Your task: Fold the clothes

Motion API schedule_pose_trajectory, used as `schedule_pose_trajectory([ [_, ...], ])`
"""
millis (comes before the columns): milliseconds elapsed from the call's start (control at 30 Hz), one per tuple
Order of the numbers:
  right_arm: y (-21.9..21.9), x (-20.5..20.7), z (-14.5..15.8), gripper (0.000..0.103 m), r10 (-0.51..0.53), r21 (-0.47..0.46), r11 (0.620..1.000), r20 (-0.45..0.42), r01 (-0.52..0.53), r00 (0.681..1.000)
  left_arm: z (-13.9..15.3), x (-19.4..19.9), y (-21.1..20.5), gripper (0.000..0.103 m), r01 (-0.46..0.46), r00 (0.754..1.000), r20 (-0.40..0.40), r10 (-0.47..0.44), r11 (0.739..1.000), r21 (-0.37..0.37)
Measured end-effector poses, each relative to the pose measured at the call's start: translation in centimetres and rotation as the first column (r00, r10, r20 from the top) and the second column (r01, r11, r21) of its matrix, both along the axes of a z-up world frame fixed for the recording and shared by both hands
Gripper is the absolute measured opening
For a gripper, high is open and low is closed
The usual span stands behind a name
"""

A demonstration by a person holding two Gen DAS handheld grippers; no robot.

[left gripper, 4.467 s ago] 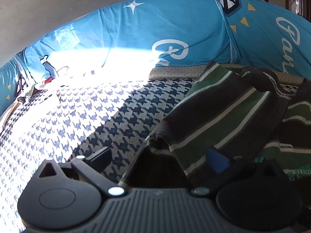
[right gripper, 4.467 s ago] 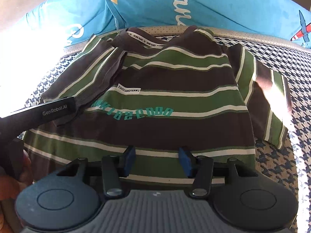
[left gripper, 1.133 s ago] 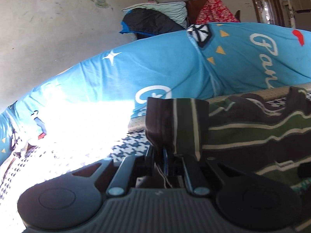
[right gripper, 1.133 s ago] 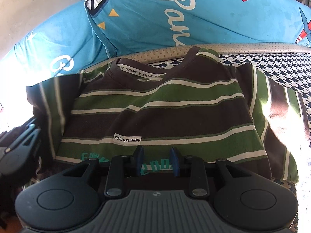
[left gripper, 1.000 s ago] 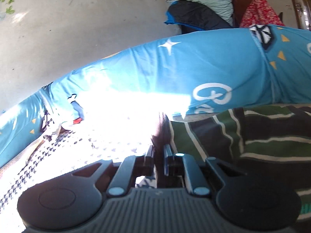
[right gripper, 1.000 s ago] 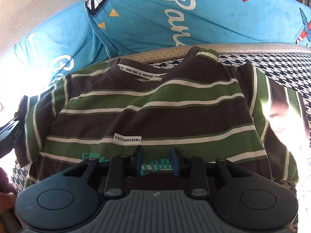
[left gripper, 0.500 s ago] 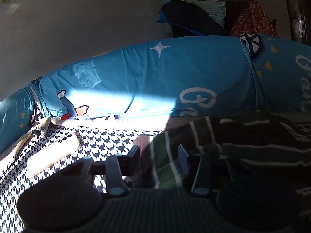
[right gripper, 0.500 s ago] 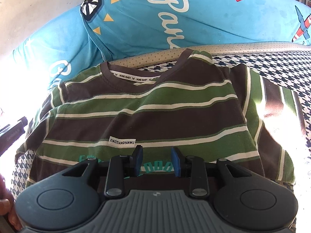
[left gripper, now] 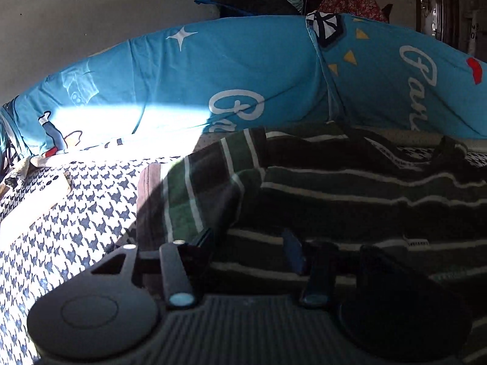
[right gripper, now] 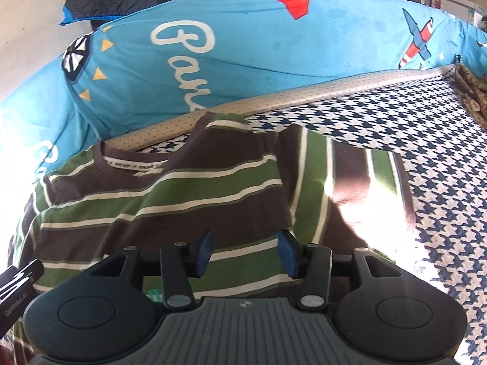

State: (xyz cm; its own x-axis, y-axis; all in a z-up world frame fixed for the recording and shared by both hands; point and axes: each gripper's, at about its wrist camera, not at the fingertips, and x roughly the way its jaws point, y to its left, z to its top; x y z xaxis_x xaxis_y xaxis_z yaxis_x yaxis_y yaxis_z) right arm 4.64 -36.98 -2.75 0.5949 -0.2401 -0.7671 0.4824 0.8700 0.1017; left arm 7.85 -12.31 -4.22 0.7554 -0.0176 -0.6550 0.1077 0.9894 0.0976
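striped shirt (right gripper: 158, 206) flat – left gripper (right gripper: 15, 286) marked "genrobot.ai"

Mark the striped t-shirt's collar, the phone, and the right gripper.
striped t-shirt collar (right gripper: 134, 159), right wrist view, on the neck tape.
phone (left gripper: 36, 196), left wrist view, on its back.
right gripper (right gripper: 246, 248), right wrist view, midway between fingertips.

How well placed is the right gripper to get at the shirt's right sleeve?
Probably well: the right gripper is open over the striped shirt, and the sleeve lies flat just beyond, uncovered.
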Motion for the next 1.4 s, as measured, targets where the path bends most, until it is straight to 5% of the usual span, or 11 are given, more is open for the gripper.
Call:
schedule_pose_trajectory([
  [167, -2.5, -0.7, 0.4, 0.047, -0.126, -0.023, 0.992, 0.012, 0.127, 0.992, 0.1, -0.6, -0.6, 0.048, 0.03, 1.0, 0.0, -0.03, 1.0, 0.001],
  [367, -5.9, -1.4, -0.4, 0.06, -0.274, -0.07, 0.96, -0.032, 0.271, 0.961, -0.1, -0.8, -0.9, 0.048, 0.04, 0.999, -0.006, -0.04, 0.999, 0.005],
  [533, -7.7, -1.6, -1.8, 0.073, -0.293, -0.05, 0.956, -0.062, 0.291, 0.954, -0.2, -0.7, -0.9, 0.048, 0.038, 0.999, -0.017, -0.038, 0.999, 0.002],
  [667, -7.8, -1.5, -2.3, 0.074, -0.29, -0.055, 0.956, -0.055, 0.287, 0.956, -0.5, -0.6, -1.0, 0.048, 0.036, 0.999, -0.028, -0.036, 0.999, -0.002],
  [767, -7.5, -1.3, -2.3, 0.063, -0.29, -0.062, 0.956, -0.046, 0.287, 0.956, -0.7, -0.6, -1.1, 0.048, 0.039, 0.999, -0.031, -0.039, 0.999, 0.001],
  [833, -7.3, -1.3, -2.2, 0.037, -0.273, -0.068, 0.96, -0.029, 0.271, 0.961, -0.8, -0.6, -1.2, 0.048, 0.043, 0.999, -0.031, -0.043, 0.999, 0.004],
  [933, -6.9, -1.2, -2.1, 0.012, -0.251, -0.076, 0.965, -0.015, 0.249, 0.968, -0.9, -0.7, -1.3, 0.048, 0.049, 0.998, -0.032, -0.049, 0.999, 0.007],
  [1100, -7.6, -1.9, -1.8, 0.006, -0.296, -0.03, 0.955, 0.012, 0.297, 0.955, -0.7, -0.8, -1.4, 0.048, 0.058, 0.998, -0.025, -0.057, 0.998, 0.011],
  [1400, -9.3, -3.3, -0.9, 0.004, -0.441, -0.11, 0.892, 0.009, 0.439, 0.898, -0.8, -0.9, -1.4, 0.048, 0.066, 0.997, -0.029, -0.065, 0.998, 0.016],
])
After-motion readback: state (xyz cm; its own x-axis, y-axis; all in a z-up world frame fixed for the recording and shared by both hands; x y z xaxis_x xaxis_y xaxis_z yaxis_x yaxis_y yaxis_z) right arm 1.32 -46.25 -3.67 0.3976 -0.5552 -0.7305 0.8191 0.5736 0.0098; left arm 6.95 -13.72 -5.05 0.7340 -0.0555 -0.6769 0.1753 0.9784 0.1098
